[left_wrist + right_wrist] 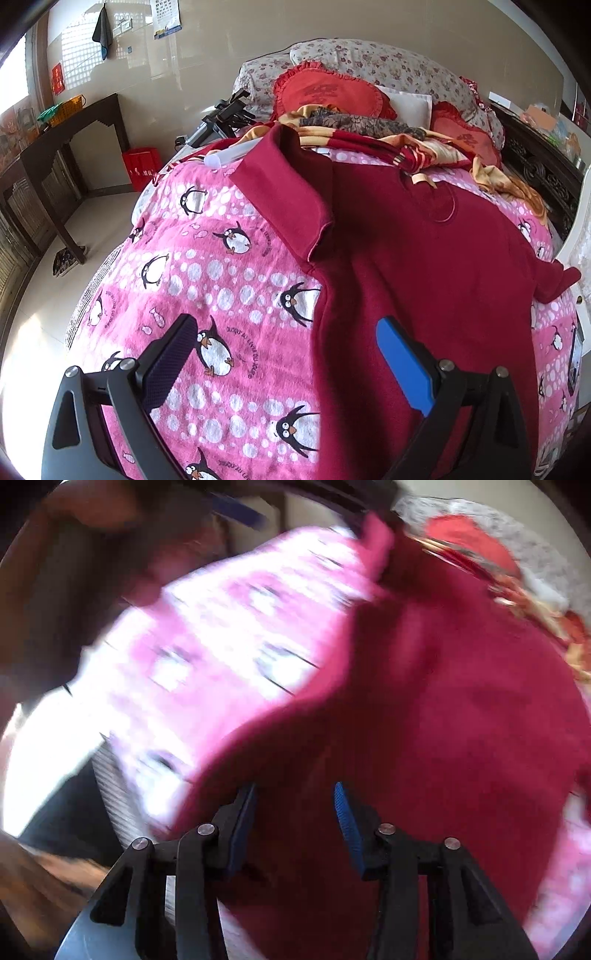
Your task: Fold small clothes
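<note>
We are observing the maroon shirt (424, 258) lying flat on the penguin bedspread (221, 277), filling the frame's right half, long axis running bottom to top. Left gripper (288, 354) is hovering open, straddling its left edge; right gripper (295, 812), open and empty, is sitting over the cloth, seemingly nearer.

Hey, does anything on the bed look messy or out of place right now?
Yes. The maroon shirt lies crooked, its left sleeve doubled over. Behind it a patterned blanket sits crumpled, and a clear tube lies loose on the penguin sheet.

Left gripper (286, 332): black frame, silver screws, one dark textured pad, one blue. Right gripper (294, 797): same black frame, ribbed blue pads.
</note>
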A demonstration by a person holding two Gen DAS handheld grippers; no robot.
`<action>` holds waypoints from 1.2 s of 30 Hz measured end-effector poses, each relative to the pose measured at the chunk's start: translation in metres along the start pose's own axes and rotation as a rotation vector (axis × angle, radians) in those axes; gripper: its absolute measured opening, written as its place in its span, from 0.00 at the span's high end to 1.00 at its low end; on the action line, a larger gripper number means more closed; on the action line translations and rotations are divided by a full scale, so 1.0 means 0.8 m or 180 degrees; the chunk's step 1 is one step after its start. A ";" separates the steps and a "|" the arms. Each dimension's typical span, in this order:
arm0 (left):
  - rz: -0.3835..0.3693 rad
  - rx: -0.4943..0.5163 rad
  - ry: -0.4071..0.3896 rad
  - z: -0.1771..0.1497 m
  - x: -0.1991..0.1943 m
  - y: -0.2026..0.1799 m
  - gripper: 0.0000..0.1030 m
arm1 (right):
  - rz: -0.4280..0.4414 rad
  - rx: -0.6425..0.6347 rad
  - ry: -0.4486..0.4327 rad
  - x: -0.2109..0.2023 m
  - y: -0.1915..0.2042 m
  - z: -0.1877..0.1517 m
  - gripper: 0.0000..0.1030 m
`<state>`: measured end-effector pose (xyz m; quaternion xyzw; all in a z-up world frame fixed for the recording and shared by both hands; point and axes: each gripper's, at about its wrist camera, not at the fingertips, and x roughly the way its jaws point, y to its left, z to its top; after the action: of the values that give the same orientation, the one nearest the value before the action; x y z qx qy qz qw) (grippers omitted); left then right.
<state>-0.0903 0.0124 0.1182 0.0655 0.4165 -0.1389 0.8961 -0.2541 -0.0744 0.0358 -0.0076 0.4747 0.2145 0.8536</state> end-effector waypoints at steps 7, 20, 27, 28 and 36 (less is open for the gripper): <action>-0.0028 0.0096 0.0049 -0.012 0.006 -0.007 0.03 | -0.0081 -0.0210 -0.0160 -0.023 0.017 0.006 0.86; -0.0098 0.0171 0.0132 -0.028 0.019 -0.027 0.03 | -0.1051 0.0754 -0.0445 -0.076 -0.139 0.052 0.85; -0.0062 0.0135 0.0144 -0.022 0.027 -0.020 0.03 | -0.1090 0.0821 -0.0563 -0.088 -0.155 0.076 0.85; -0.0064 0.0121 0.0147 -0.020 0.028 -0.018 0.03 | -0.1095 0.0817 -0.0554 -0.082 -0.156 0.077 0.85; -0.0049 0.0060 0.0160 -0.015 0.037 -0.013 0.03 | -0.1101 0.0897 -0.0511 -0.069 -0.163 0.082 0.85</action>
<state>-0.0837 -0.0002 0.0880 0.0743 0.4380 -0.1480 0.8836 -0.1773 -0.1982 0.0918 0.0475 0.4221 -0.0035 0.9053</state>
